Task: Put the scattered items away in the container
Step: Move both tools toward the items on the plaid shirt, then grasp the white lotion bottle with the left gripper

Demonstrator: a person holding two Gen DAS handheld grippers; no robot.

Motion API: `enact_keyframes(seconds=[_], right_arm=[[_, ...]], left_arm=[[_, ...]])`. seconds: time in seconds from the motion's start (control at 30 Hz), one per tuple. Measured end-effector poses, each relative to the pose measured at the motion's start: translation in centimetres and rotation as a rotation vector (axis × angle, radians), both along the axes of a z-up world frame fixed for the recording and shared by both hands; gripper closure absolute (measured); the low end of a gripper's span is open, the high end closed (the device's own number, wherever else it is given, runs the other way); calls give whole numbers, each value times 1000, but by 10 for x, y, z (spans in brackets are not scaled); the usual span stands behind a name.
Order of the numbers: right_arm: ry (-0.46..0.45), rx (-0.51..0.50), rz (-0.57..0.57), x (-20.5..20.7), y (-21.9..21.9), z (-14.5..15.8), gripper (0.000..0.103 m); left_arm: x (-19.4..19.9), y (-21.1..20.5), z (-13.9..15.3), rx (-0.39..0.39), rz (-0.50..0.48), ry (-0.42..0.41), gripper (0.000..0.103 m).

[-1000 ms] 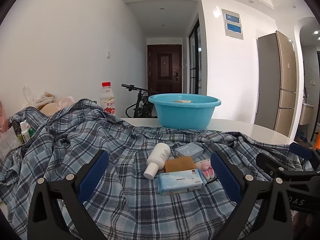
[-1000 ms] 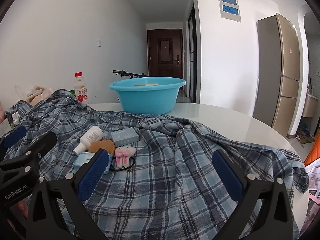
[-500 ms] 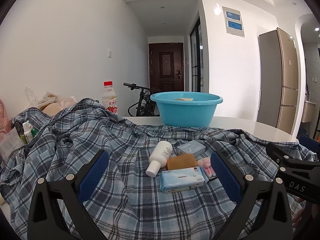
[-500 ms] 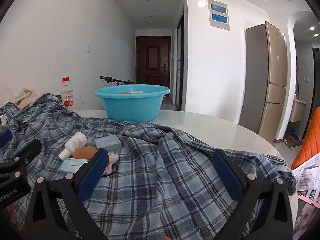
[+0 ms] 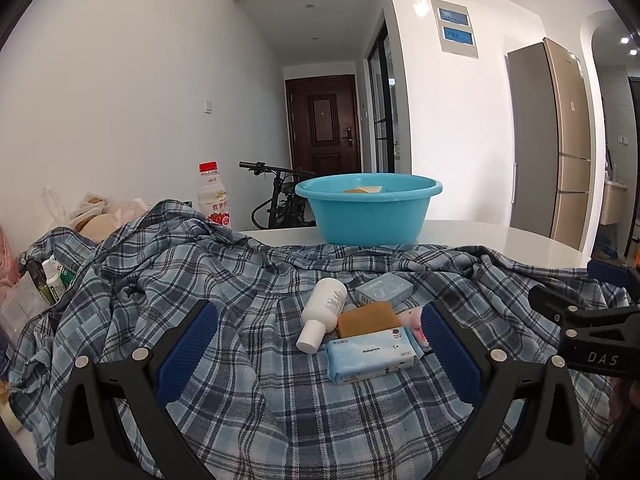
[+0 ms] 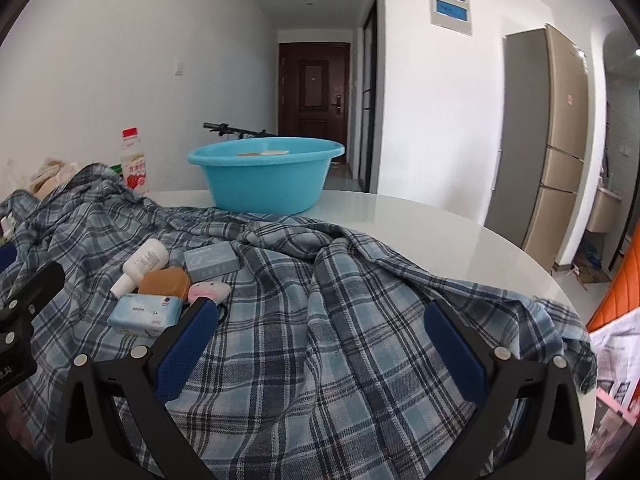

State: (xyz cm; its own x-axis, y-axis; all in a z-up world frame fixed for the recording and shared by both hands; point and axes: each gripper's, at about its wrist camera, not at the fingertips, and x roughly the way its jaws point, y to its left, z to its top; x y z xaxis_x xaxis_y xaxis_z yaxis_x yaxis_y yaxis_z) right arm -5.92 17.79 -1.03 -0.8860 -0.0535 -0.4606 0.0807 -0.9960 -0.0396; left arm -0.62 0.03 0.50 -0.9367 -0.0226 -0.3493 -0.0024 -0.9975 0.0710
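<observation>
Plaid cloth (image 5: pixel 224 280) in blue and white checks lies rumpled over most of a round white table (image 5: pixel 500 240), and a small cluster of items rests on it. A white bottle (image 5: pixel 325 312) lies on its side with its cap toward the camera. Just right of it sits a pale blue box (image 5: pixel 385 289), and touching the bottle's lower side is a flat tan-brown pouch (image 5: pixel 370 318). A light blue wipes pack (image 5: pixel 370 354) lies in front of the pouch, overlapping its near edge. A pink item (image 5: pixel 416 320) peeks out beside the pouch, partly hidden behind a finger of the left gripper (image 5: pixel 318 344).

The left gripper hovers low over the cloth with its 2 blue-padded fingers spread wide, the cluster lying between and beyond them; nothing is held. The right gripper (image 6: pixel 320 344) also has its fingers set wide apart and empty, above bare plaid to the right of the cluster; in its view the pink item (image 6: pixel 208 291) sits just beyond the left finger's tip.

At the far side of the table stands a turquoise basin (image 5: pixel 370 212), upright on bare tabletop just past the cloth's edge, well apart from the cluster. 2 flat pale pieces show inside it above the rim; what they are I cannot tell. A red-capped drink bottle (image 5: pixel 214 196) stands upright left of the basin.
</observation>
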Motion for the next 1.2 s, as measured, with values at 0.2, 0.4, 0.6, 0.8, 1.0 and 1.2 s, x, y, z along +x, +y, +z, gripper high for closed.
enact_keyframes(seconds=[0.2, 0.4, 0.6, 0.8, 1.0, 1.2], right_arm=[[-11, 27, 193, -3, 1, 28, 0], [-73, 45, 338, -15, -7, 42, 0], [-97, 75, 389, -32, -18, 47, 0], [-151, 40, 417, -48, -26, 39, 2], [-174, 28, 397, -57, -23, 33, 2], [-179, 40, 362, -58, -14, 32, 2]], left_arm=[[-18, -5, 5, -16, -119, -125, 0], [-42, -10, 3, 2, -169, -250, 0], [-68, -14, 15, -32, -190, -296, 0], [-93, -15, 18, -54, -223, -331, 0], [-124, -14, 8, -37, -290, -423, 0], [-156, -12, -5, -59, -291, -487, 9]])
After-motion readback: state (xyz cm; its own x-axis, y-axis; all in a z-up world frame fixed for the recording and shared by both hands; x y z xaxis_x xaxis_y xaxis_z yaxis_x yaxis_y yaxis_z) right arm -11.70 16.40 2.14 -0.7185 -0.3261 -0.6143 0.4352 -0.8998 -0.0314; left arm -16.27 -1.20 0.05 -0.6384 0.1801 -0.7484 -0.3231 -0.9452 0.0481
